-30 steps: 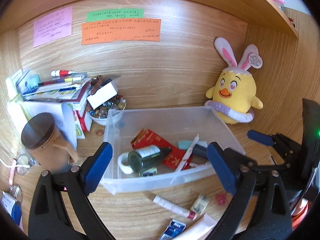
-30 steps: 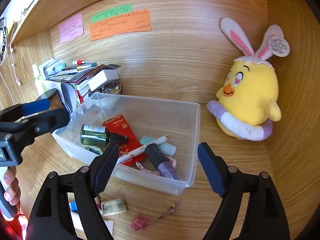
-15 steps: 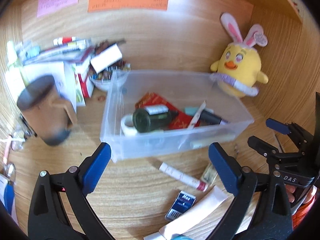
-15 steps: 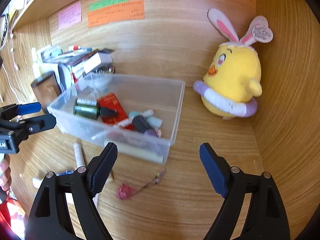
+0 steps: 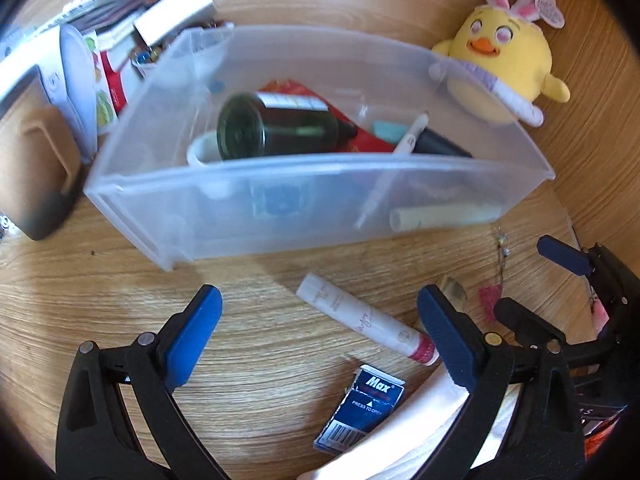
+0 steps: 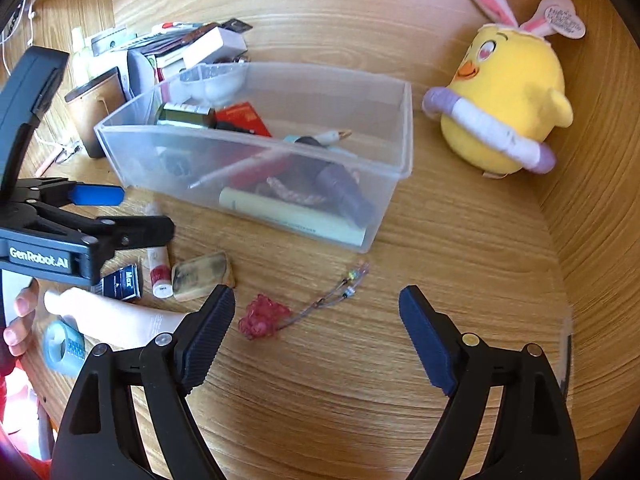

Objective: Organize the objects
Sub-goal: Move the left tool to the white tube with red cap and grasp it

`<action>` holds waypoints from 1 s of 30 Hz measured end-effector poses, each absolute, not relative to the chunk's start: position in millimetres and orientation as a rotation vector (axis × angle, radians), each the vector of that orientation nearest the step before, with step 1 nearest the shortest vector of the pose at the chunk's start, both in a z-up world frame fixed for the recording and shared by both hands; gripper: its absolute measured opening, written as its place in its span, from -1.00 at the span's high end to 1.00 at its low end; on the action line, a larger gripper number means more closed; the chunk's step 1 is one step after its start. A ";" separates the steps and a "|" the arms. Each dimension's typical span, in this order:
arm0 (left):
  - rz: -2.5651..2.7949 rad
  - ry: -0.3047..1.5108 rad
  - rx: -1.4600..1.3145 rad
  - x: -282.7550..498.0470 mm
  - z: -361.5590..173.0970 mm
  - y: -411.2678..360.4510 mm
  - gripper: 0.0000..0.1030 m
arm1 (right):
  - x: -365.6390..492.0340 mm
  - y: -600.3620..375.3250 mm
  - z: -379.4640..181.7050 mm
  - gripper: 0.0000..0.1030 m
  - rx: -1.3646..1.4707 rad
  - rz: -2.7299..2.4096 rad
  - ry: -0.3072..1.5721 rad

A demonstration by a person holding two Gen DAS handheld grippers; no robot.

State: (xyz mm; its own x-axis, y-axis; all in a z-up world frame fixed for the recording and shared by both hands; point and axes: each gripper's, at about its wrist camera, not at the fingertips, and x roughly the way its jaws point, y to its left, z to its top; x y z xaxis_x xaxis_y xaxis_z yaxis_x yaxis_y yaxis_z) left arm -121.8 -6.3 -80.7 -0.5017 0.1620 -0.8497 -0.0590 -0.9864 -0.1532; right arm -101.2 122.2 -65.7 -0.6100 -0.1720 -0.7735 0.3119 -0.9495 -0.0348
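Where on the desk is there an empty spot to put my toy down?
Bare wood lies between the clear bin and the yellow chick, and in front of the chick toward the right gripper. Left of the bin's front it is crowded: a white tube, a blue box, a red charm.

A wooden desk point(image 6: 360, 360) fills the lower frame; wood-grain back wall point(image 6: 340, 12) across the top, side panel point(image 6: 600, 200) at right, daylight glare lower left.
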 end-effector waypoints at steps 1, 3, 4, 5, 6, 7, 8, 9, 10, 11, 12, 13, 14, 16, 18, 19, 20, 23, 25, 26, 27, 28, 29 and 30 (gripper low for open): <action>2.613 -0.150 -1.499 -120.7 -82.6 -6.1 -0.93 | -102.2 122.8 -66.9 -0.59 1.229 -2.578 0.231; 2.627 -0.128 -1.495 -117.6 -83.5 -5.7 -0.92 | -103.2 124.0 -69.0 -0.57 1.245 -2.560 0.211; 2.628 -0.125 -1.493 -115.9 -83.9 -5.9 -0.90 | -103.6 123.9 -69.6 -0.56 1.251 -2.555 0.206; 2.636 -0.121 -1.488 -113.8 -83.9 -6.1 -0.82 | -104.2 123.8 -70.6 -0.55 1.258 -2.549 0.204; 2.642 -0.112 -1.484 -112.0 -83.8 -6.2 -0.70 | -104.7 123.2 -71.7 -0.54 1.265 -2.542 0.204; 2.650 -0.094 -1.478 -109.2 -83.4 -6.0 -0.63 | -104.8 123.1 -72.4 -0.54 1.266 -2.541 0.205; 2.651 -0.086 -1.470 -107.1 -83.3 -5.5 -0.50 | -105.0 122.7 -73.3 -0.50 1.271 -2.539 0.208; 2.650 -0.075 -1.463 -105.0 -83.1 -4.6 -0.38 | -104.8 121.8 -74.4 -0.41 1.275 -2.535 0.216; 2.651 -0.061 -1.454 -102.2 -82.9 -4.1 -0.31 | -104.8 120.9 -75.3 -0.38 1.278 -2.531 0.220; 2.655 -0.045 -1.450 -101.8 -82.6 -5.0 -0.15 | -104.4 119.6 -76.5 -0.30 1.284 -2.525 0.224; 2.659 -0.030 -1.445 -100.2 -82.2 -5.4 0.02 | -105.2 117.6 -77.7 -0.23 1.286 -2.522 0.231; 2.663 -0.013 -1.439 -100.8 -81.3 -7.5 0.09 | -104.5 116.1 -78.3 -0.20 1.283 -2.523 0.243; 2.665 -0.001 -1.434 -101.0 -80.8 -9.2 0.22 | -103.9 115.4 -77.9 -0.12 1.278 -2.525 0.249; 2.665 0.011 -1.426 -100.6 -80.9 -12.1 0.37 | -103.8 113.5 -77.5 -0.02 1.270 -2.519 0.255; 2.666 0.009 -1.420 -101.4 -80.8 -15.8 0.52 | -103.9 112.2 -77.2 0.13 1.262 -2.519 0.260; 2.668 0.016 -1.417 -100.0 -81.1 -18.3 0.54 | -103.8 111.7 -77.0 0.17 1.260 -2.515 0.259; 2.671 0.020 -1.417 -99.3 -81.1 -19.0 0.55 | -103.9 111.5 -76.9 0.26 1.258 -2.512 0.257; 2.684 0.021 -1.427 -98.0 -81.5 -25.1 0.55 | -104.0 112.1 -76.1 0.41 1.255 -2.510 0.256; 2.683 0.013 -1.444 -95.4 -81.4 -31.7 0.54 | -104.3 111.8 -76.1 0.46 1.256 -2.511 0.256; 2.680 -0.007 -1.453 -93.9 -80.6 -35.4 0.55 | -104.8 111.7 -76.1 0.47 1.256 -2.510 0.257; 2.677 -0.036 -1.452 -91.9 -78.7 -40.0 0.54 | -104.4 112.5 -76.1 0.47 1.256 -2.511 0.257; 2.679 -0.059 -1.445 -89.8 -76.1 -43.3 0.54 | -103.4 113.8 -76.0 0.47 1.256 -2.511 0.256; 2.680 -0.071 -1.438 -87.8 -73.4 -45.0 0.54 | -103.0 114.4 -76.0 0.48 1.256 -2.512 0.252; 2.678 -0.076 -1.428 -86.0 -70.8 -45.5 0.52 | -102.6 114.8 -75.9 0.51 1.255 -2.513 0.251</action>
State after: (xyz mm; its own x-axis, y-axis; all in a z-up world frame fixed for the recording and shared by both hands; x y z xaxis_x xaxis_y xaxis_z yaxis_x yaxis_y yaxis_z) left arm -86.0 -45.5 -70.8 -0.5532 0.1165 -0.8248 -0.0693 -0.9932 -0.0939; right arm -102.6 114.8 -75.9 -0.5628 -0.2040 -0.8010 0.3581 -0.9336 -0.0138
